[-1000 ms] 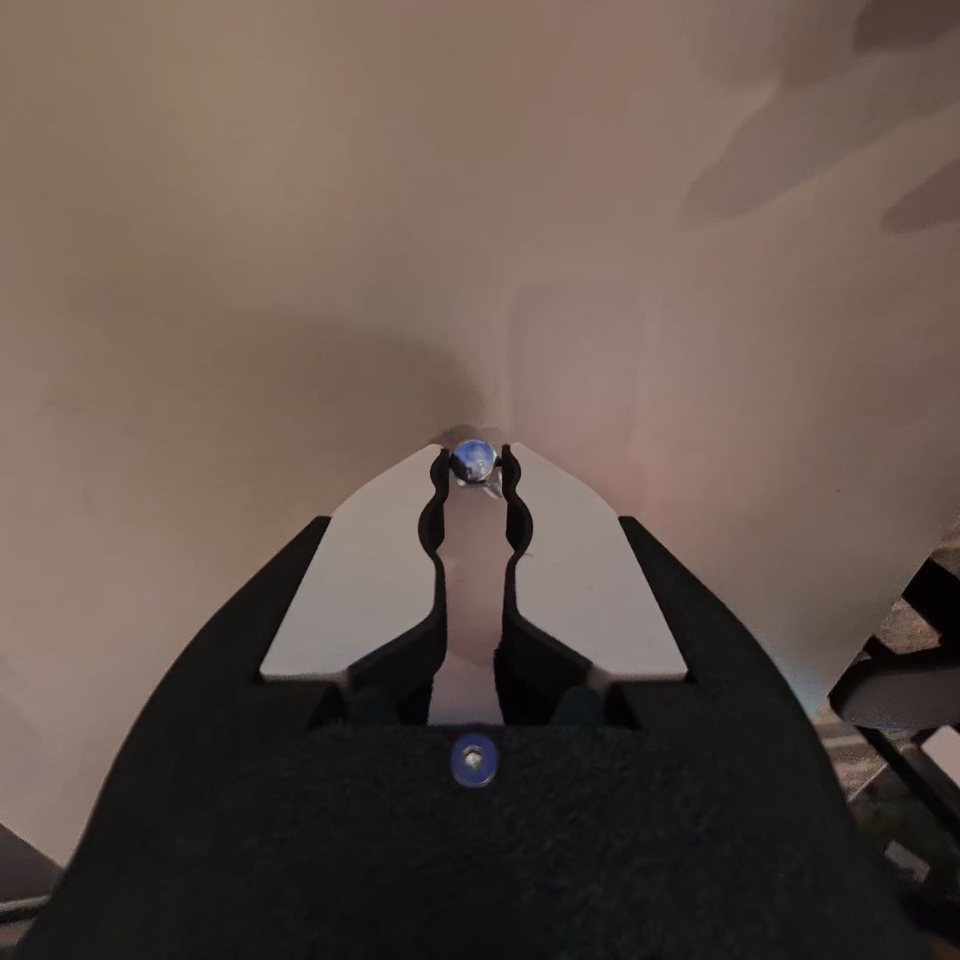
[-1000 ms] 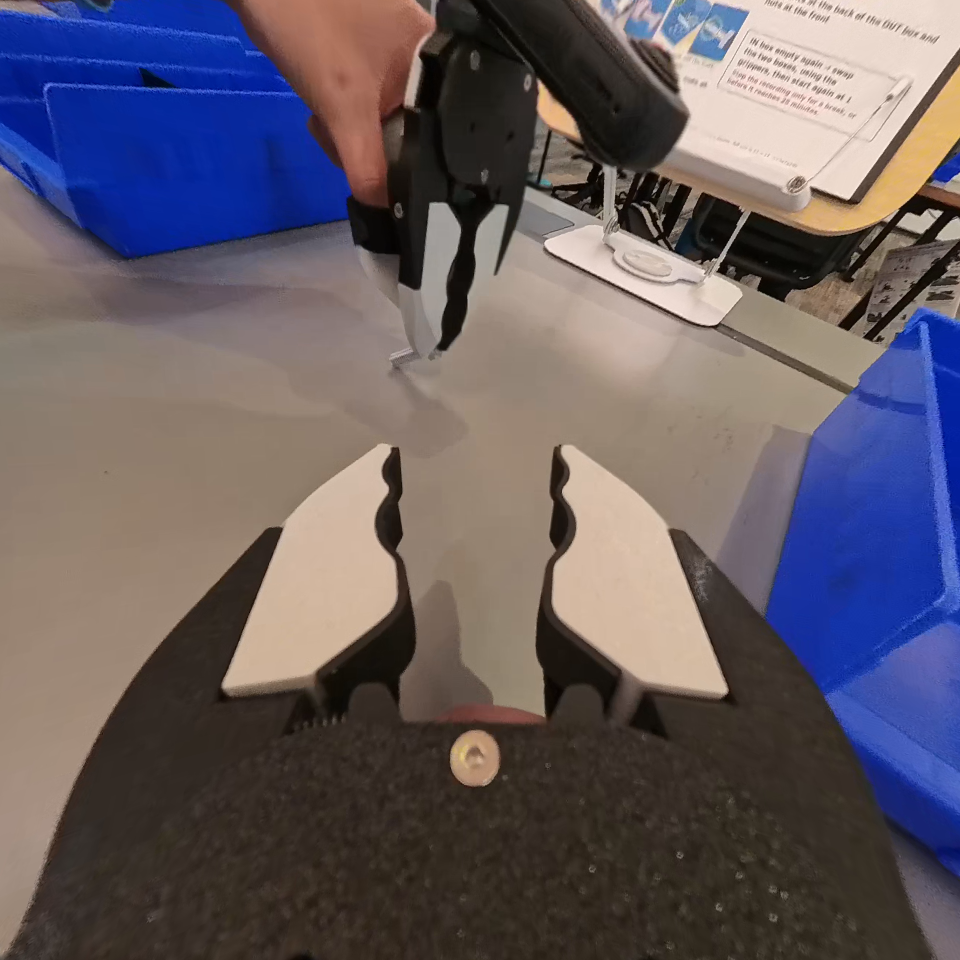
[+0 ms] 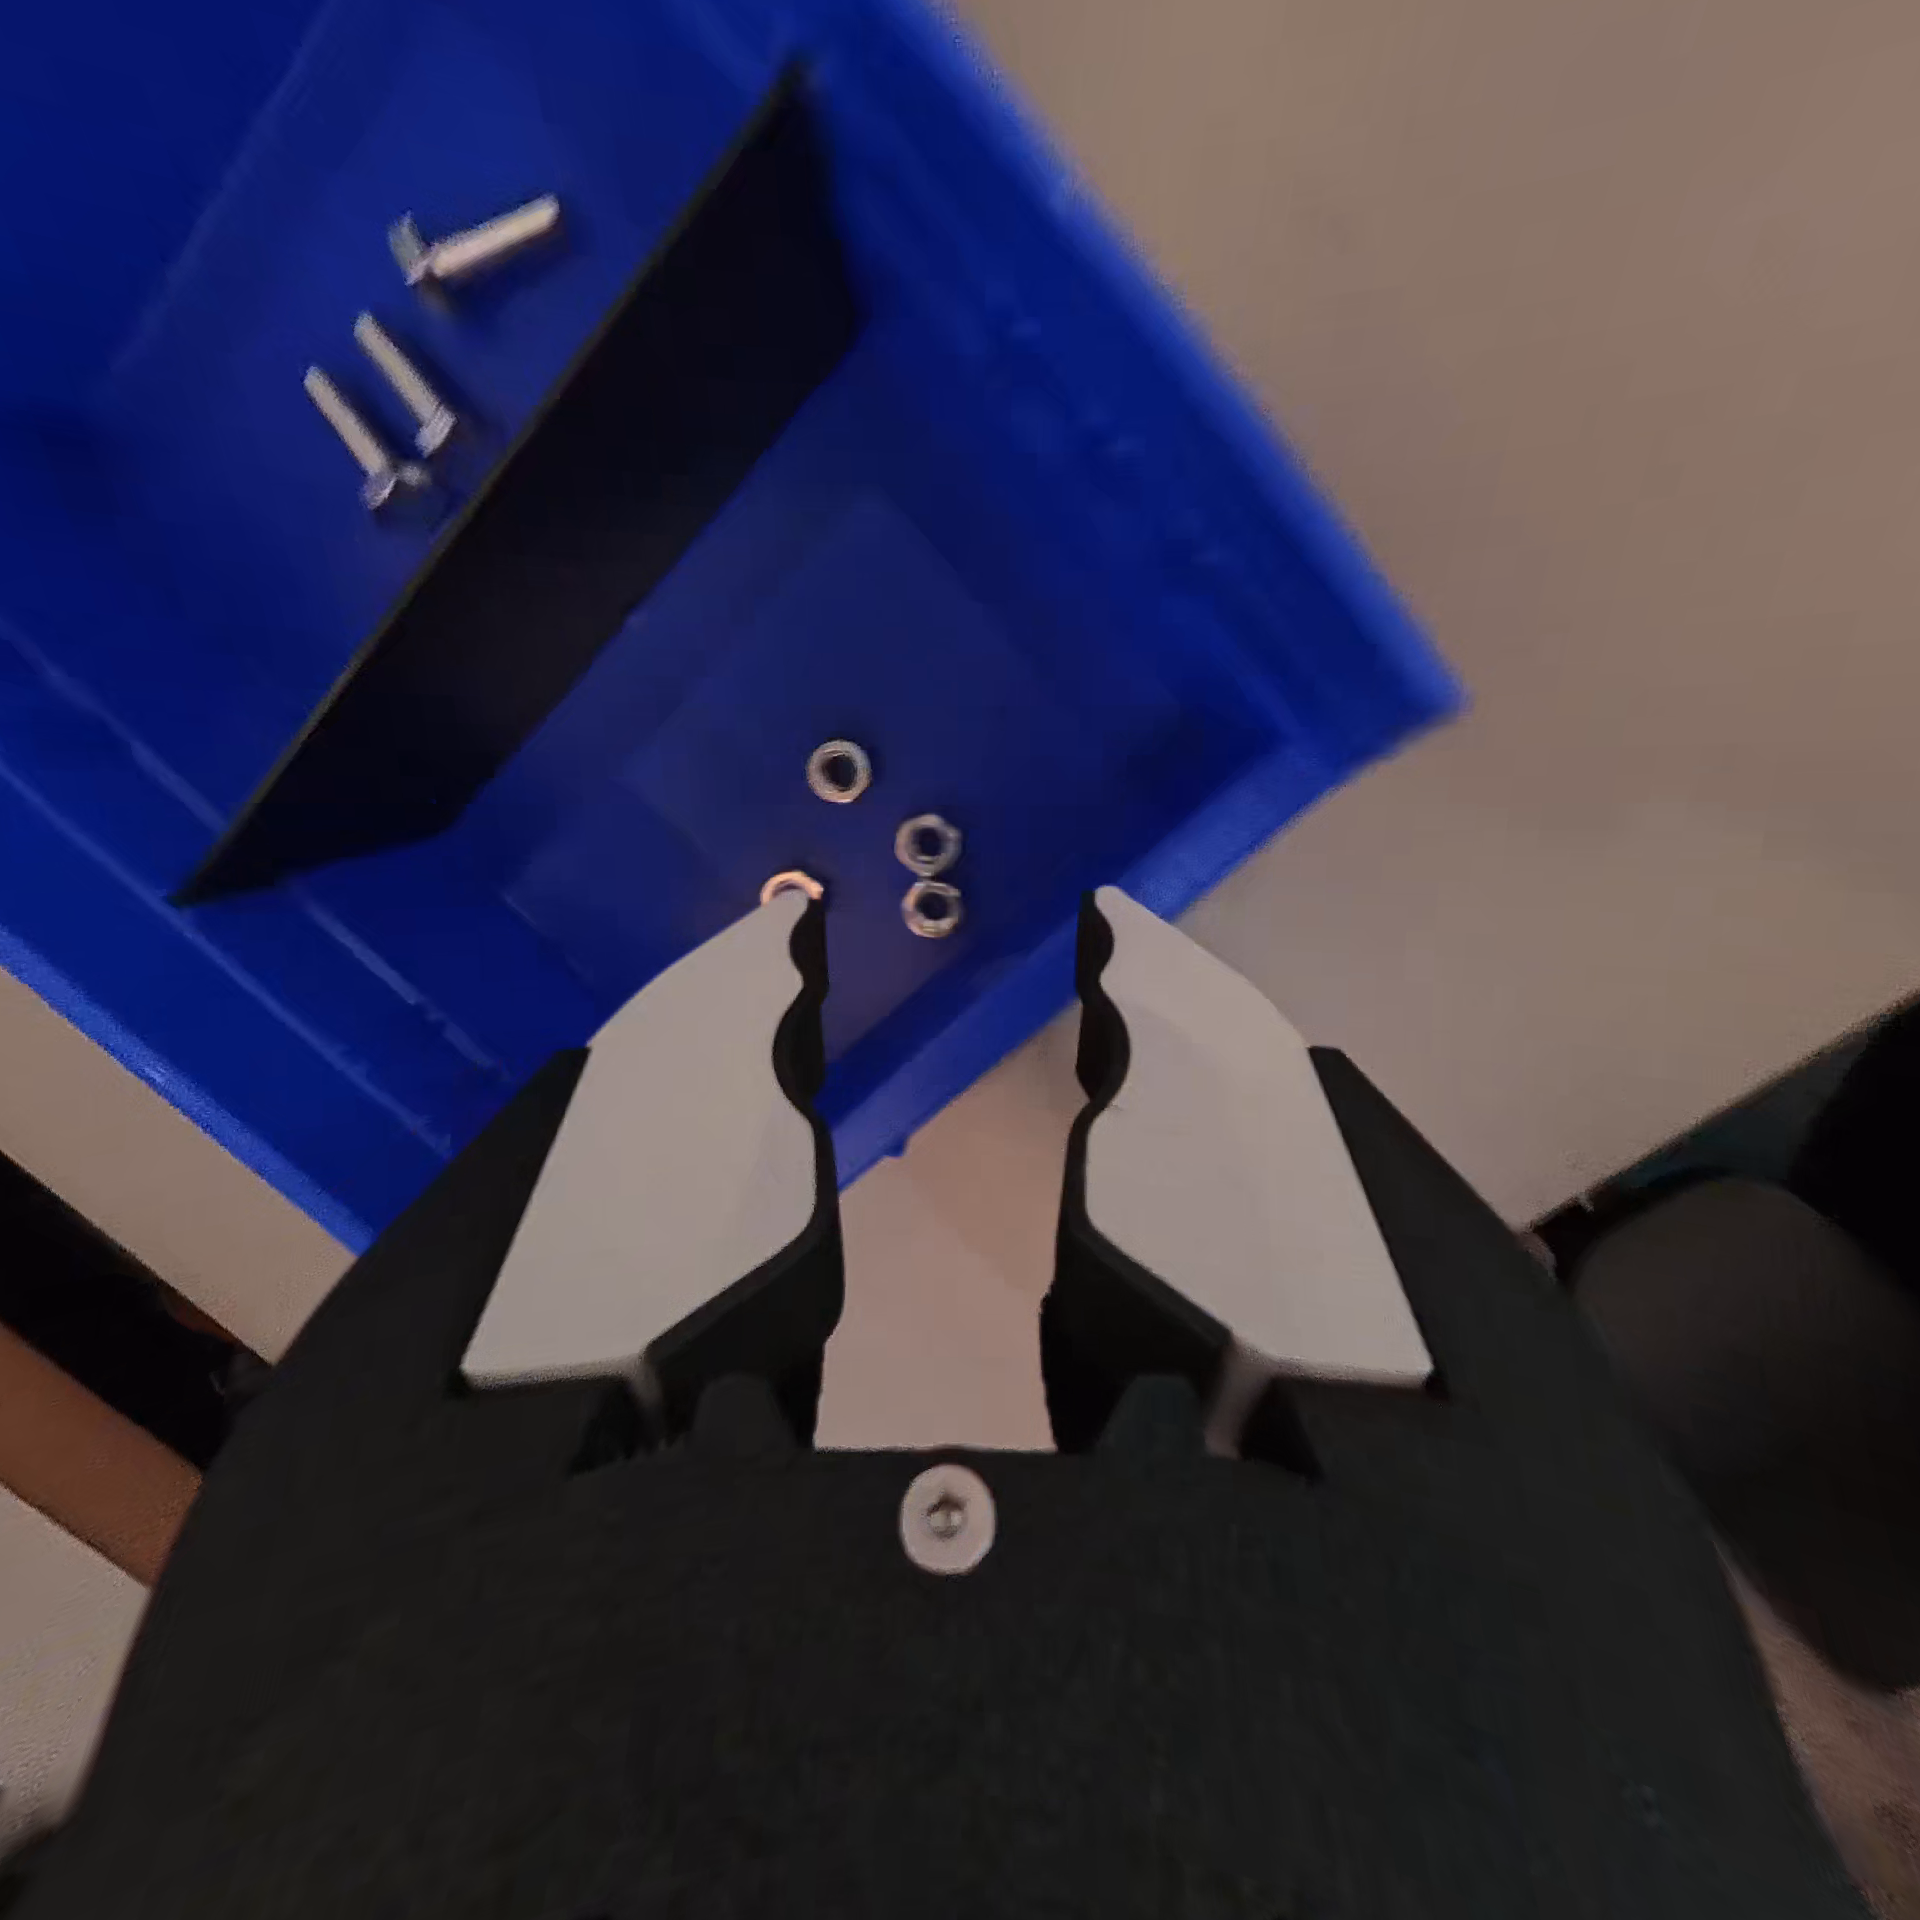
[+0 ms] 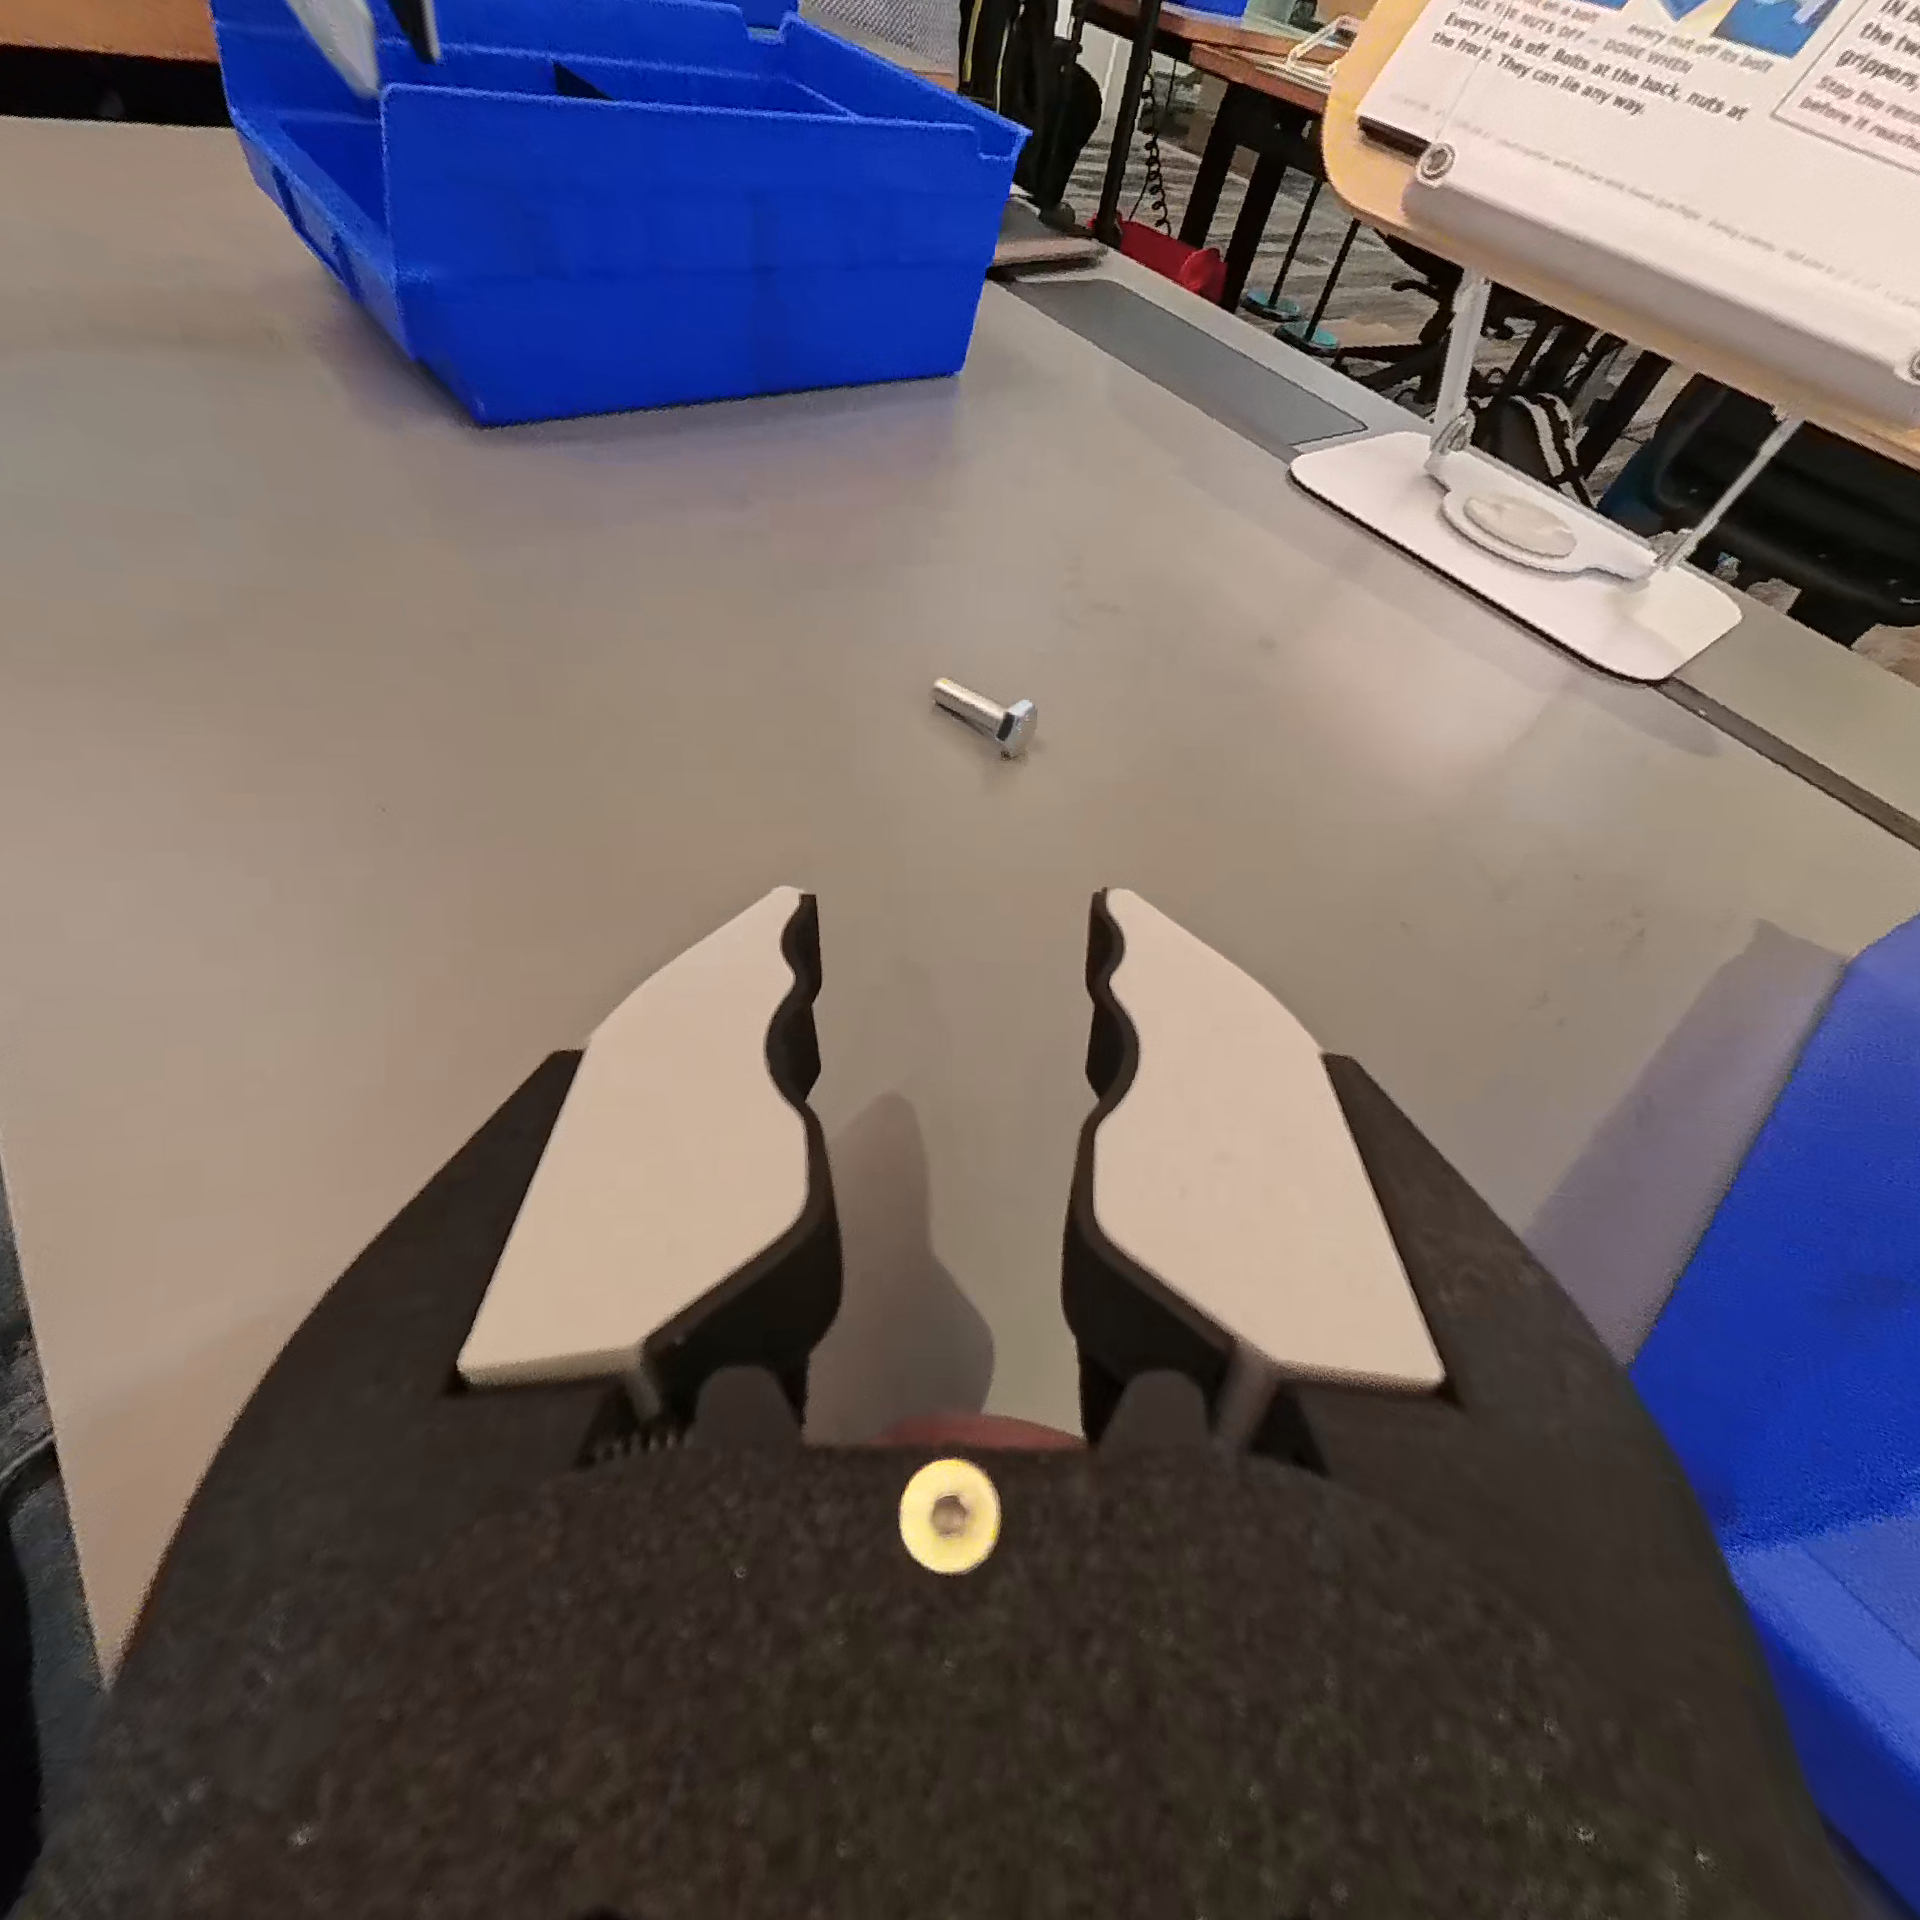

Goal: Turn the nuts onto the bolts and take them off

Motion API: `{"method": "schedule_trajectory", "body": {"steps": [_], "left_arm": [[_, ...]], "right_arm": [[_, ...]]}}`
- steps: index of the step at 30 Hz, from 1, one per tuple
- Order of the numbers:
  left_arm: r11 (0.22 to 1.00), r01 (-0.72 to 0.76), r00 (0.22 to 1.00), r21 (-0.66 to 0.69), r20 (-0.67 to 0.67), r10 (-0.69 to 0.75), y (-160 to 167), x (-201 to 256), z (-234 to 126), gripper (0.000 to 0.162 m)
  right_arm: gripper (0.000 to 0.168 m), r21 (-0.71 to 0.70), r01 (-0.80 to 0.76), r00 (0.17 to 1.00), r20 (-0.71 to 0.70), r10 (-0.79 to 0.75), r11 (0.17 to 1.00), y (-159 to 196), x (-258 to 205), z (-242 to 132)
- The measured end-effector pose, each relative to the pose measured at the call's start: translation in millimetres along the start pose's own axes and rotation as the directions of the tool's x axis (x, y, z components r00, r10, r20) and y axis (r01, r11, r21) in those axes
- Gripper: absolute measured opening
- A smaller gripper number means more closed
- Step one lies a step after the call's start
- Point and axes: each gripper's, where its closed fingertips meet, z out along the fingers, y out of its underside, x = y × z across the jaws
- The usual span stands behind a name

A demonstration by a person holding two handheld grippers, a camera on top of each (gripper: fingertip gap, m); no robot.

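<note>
Grey surface (image 4: 520, 675) carries 1 loose bolt (image 4: 985, 716); I've both claws apart, left claw (image 3: 948, 906) above 4 nuts (image 3: 928, 847), right claw (image 4: 951, 902) low.

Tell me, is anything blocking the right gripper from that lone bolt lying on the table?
Nothing visible does. The right gripper is open, and only bare grey table lies between its fingertips and the bolt.
</note>
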Motion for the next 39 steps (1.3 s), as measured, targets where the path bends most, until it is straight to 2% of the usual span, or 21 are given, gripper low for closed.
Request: {"method": "schedule_trajectory", "body": {"steps": [3,4,9,13,18,25,27,30,32,34,37,39], "left_arm": [[0.997,0.048,0.999,-0.058,-0.012,-0.049,3,-22,29,0.044],[0.997,0.024,0.999,-0.073,-0.019,-0.026,4,-26,39,0.039],[0.980,-0.071,0.994,-0.187,-0.091,0.055,11,-30,77,0.037],[0.977,-0.020,0.996,-0.214,-0.095,0.000,11,-32,85,0.036],[0.973,0.042,0.996,-0.225,-0.071,-0.059,9,-31,89,0.018],[0.977,0.075,0.996,-0.200,-0.041,-0.085,11,-32,87,0.017],[0.989,0.098,0.994,-0.115,-0.047,-0.103,4,-34,75,0.017],[0.975,0.124,0.989,0.183,-0.107,-0.106,-29,-28,30,0.017],[0.891,0.098,0.984,0.443,-0.177,-0.020,-59,-5,-14,0.016],[0.768,0.116,0.960,0.629,-0.270,0.076,-83,29,-54,0.017],[0.633,0.184,0.881,0.752,-0.411,0.233,-111,89,-88,0.017],[0.593,0.205,0.834,0.779,-0.456,0.311,-127,126,-91,0.017]], "right_arm": [[0.048,-0.005,0.016,1.000,0.008,-0.016,1.000,0,-4,2],[0.048,-0.005,0.024,1.000,0.008,-0.024,1.000,-1,-5,2],[0.047,-0.003,0.041,0.999,0.008,-0.041,0.999,-1,-7,2],[0.047,0.001,0.035,0.999,0.002,-0.035,0.999,-1,-6,1],[0.047,-0.002,0.037,0.999,-0.002,-0.037,0.999,0,-6,0],[0.047,-0.006,0.051,0.999,-0.007,-0.051,0.999,0,-7,-1],[0.047,-0.004,0.048,0.999,-0.009,-0.048,0.999,0,-7,-1],[0.047,-0.004,0.043,0.999,-0.010,-0.043,0.999,0,-6,-1],[0.047,-0.004,0.042,0.999,-0.008,-0.042,0.999,0,-6,-1],[0.047,0.006,0.041,0.999,0.000,-0.041,0.999,-3,-8,2],[0.046,0.017,0.040,0.999,0.027,-0.041,0.999,-8,-12,9],[0.045,0.035,0.039,0.998,0.052,-0.041,0.999,-16,-15,14]]}}
